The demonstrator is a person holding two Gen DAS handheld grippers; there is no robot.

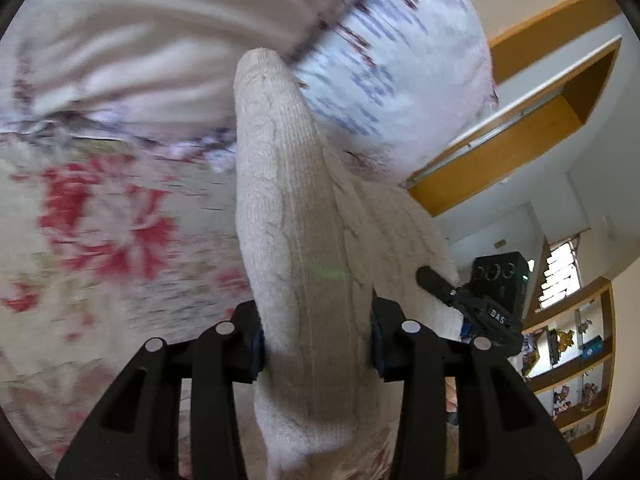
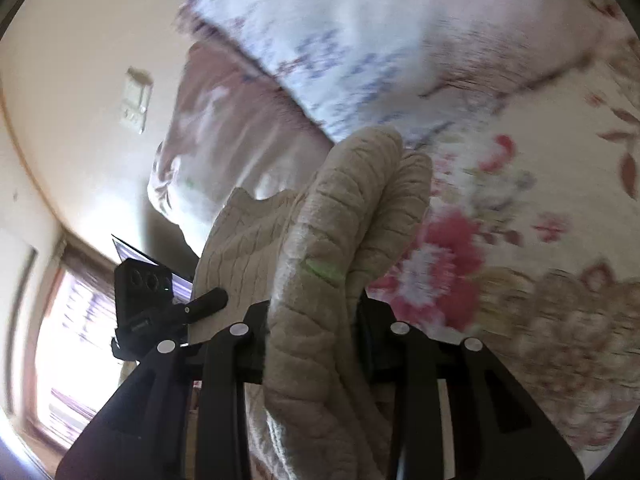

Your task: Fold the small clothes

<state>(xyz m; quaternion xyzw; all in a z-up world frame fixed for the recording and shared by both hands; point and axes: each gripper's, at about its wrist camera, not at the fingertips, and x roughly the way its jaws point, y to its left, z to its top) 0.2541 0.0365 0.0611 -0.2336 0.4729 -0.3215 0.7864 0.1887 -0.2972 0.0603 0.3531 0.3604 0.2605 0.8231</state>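
Observation:
A cream cable-knit garment [image 1: 288, 184] is bunched into a thick fold that rises between the jaws of my left gripper [image 1: 316, 344], which is shut on it. Its far end stands up in front of the pillow. To the right in the left wrist view, the right gripper's black finger [image 1: 434, 280] presses on another part of the same knit. In the right wrist view the garment [image 2: 352, 200] bulges up out of my right gripper [image 2: 312, 340], shut on it. There the left gripper's finger [image 2: 208, 300] lies against the knit at the left. The cloth spans between both grippers, lifted off the bed.
A bedspread with red flowers [image 1: 100, 232] [image 2: 540, 240] lies underneath. A white pillow with blue print [image 1: 400, 60] [image 2: 340, 40] and a pink one [image 2: 240, 120] sit behind. A wooden shelf with small items [image 1: 572, 360] stands to one side, a bright window [image 2: 68, 320] to the other.

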